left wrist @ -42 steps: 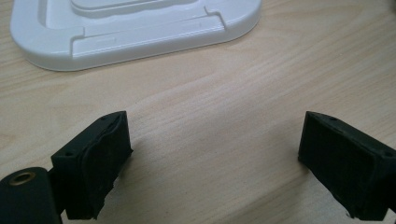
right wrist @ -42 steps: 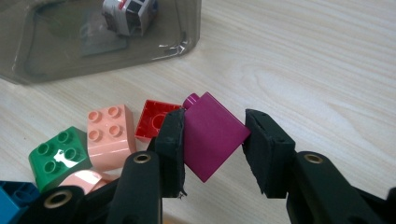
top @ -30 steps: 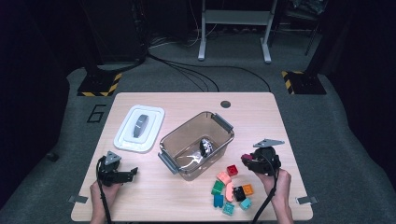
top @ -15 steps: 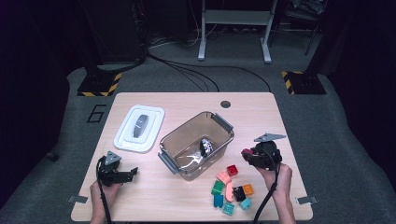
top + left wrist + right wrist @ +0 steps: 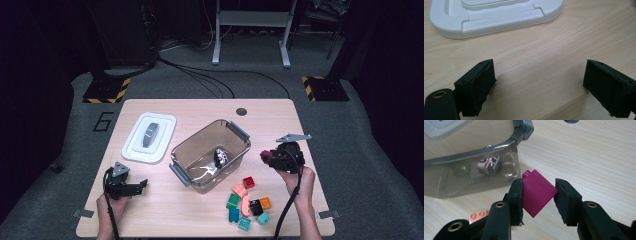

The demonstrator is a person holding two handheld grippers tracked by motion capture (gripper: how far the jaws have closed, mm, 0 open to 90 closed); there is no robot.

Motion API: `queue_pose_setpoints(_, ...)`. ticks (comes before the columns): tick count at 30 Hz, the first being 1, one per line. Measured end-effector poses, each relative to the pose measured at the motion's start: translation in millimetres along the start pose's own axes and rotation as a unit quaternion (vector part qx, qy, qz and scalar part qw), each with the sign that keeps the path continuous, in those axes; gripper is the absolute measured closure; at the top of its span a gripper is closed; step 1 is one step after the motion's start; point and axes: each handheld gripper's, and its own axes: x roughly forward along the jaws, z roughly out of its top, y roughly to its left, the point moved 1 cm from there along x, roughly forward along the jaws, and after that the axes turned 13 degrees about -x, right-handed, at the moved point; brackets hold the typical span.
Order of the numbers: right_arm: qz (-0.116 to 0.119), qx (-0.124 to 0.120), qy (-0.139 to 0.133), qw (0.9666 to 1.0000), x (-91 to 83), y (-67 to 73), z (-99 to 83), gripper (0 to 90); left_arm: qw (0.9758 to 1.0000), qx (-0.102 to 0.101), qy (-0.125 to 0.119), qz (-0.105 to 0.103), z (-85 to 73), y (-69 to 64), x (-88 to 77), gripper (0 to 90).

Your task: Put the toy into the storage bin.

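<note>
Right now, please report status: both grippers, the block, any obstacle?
Right gripper shut on magenta plastic block, beside smoky clear plastic bin. Left gripper open, empty. Nothing in the way.

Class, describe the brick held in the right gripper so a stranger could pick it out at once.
Start at the clear bin mid-table. Just right of it, the right gripper holds a magenta brick above the table. The other bricks lie loose on the wood nearer the person; none is magenta, and none is gripped.
</note>
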Motion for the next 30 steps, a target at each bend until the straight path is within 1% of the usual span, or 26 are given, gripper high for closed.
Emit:
queue_pose_setpoints(2,-0.002,0.000,-0.002,1.0000,-0.4,-1.9,4.3,59.4,1.0000,0.000,0.000,0.000,0.0,0.0,-0.1,10.2)
queue_pose_setpoints(3,-0.003,-0.007,-0.006,1.0000,-0.2,-3.6,7.0,59.4,1.0000,0.000,0.001,0.000,0.0,-0.1,0.0,10.2)
queue_pose_setpoints(4,-0.004,0.001,-0.005,1.0000,-0.7,-2.8,9.9,59.4,1.0000,0.000,0.000,0.000,0.0,0.0,-0.1,10.2)
queue_pose_setpoints(6,-0.006,-0.011,-0.009,0.9999,-1.5,-4.4,15.1,59.5,1.0000,-0.001,0.001,0.000,0.0,-0.1,0.0,10.2)
queue_pose_setpoints(8,-0.005,-0.007,-0.014,0.9999,-2.8,-5.0,21.9,59.5,1.0000,0.000,0.000,0.000,0.0,0.0,-0.1,10.2)
queue_pose_setpoints(9,-0.005,-0.007,-0.014,0.9999,-2.8,-5.0,21.9,59.5,1.0000,0.000,0.000,0.000,0.0,0.0,-0.1,10.2)
queue_pose_setpoints(13,-0.008,-0.012,-0.017,0.9997,-6.9,-6.6,36.6,59.5,1.0000,0.000,0.000,0.000,0.0,0.0,-0.1,10.2)
queue_pose_setpoints(15,-0.010,-0.021,-0.022,0.9995,-8.5,-7.2,42.5,59.5,1.0000,0.001,0.000,0.000,0.1,0.0,-0.1,10.3)
queue_pose_setpoints(16,-0.013,-0.020,-0.024,0.9994,-8.9,-6.7,44.8,59.5,1.0000,0.000,-0.001,-0.001,-0.1,-0.1,0.1,10.4)
queue_pose_setpoints(17,-0.012,-0.028,-0.025,0.9992,-9.6,-7.5,47.4,59.5,1.0000,0.000,-0.001,-0.001,0.0,-0.1,0.1,10.5)
queue_pose_setpoints(19,-0.012,-0.028,-0.029,0.9991,-10.3,-7.3,52.4,59.5,1.0000,0.001,-0.001,-0.001,0.0,0.0,0.0,10.6)
queue_pose_setpoints(20,-0.012,-0.026,-0.029,0.9992,-10.6,-6.6,54.5,59.5,1.0000,0.001,-0.001,-0.001,-0.1,-0.1,0.1,10.6)
queue_pose_setpoints(22,-0.008,-0.033,-0.033,0.9989,-10.2,-6.0,58.6,59.5,1.0000,0.001,-0.001,-0.001,-0.1,0.0,0.0,10.7)
queue_pose_setpoints(26,0.004,-0.040,-0.038,0.9985,-7.5,-1.8,67.5,59.5,1.0000,0.001,-0.001,-0.001,-0.1,-0.1,0.1,10.6)
queue_pose_setpoints(29,0.012,-0.048,-0.037,0.9981,-2.7,3.1,74.7,59.5,1.0000,0.001,-0.001,-0.001,-0.1,-0.1,0.1,10.7)
queue_pose_setpoints(30,0.015,-0.046,-0.036,0.9982,-1.4,4.8,76.4,59.4,1.0000,0.001,-0.001,-0.001,-0.1,-0.1,0.1,10.7)
